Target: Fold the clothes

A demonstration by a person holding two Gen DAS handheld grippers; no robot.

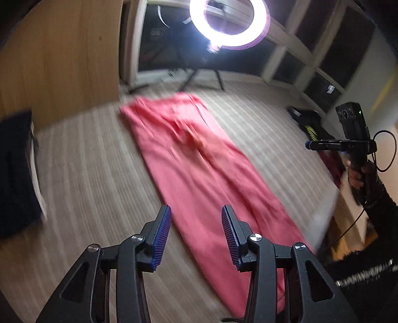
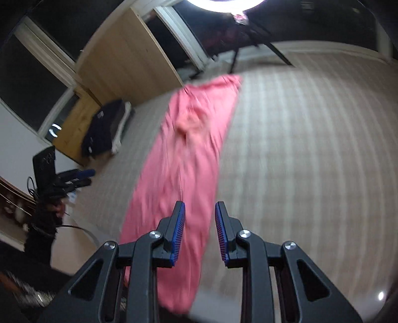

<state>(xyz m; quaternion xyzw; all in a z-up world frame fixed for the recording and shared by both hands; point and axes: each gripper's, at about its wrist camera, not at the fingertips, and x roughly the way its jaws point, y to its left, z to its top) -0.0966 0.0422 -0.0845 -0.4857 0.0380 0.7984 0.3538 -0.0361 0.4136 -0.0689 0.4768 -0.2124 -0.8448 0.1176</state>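
A long pink garment [image 1: 199, 174] lies flat as a narrow strip on the striped beige bed cover [image 1: 87, 174], running away from me; the picture is motion-blurred. My left gripper [image 1: 196, 211] hovers above the strip's near end, open, with nothing between its blue pads. In the right wrist view the same pink garment [image 2: 184, 161] stretches ahead, and my right gripper [image 2: 199, 207] hangs over its near part, jaws a little apart and empty. The right gripper [image 1: 309, 144] also shows at the right edge, held in a hand with a dark sleeve. The left gripper [image 2: 84, 175] appears at the far left.
A lit ring light [image 1: 230, 23] on a tripod stands past the far end of the bed. A dark folded pile [image 1: 17, 171] lies at the left edge, also seen as the dark pile [image 2: 104, 126]. A wooden cabinet [image 1: 62, 62] and dark windows [image 1: 323, 49] border the room.
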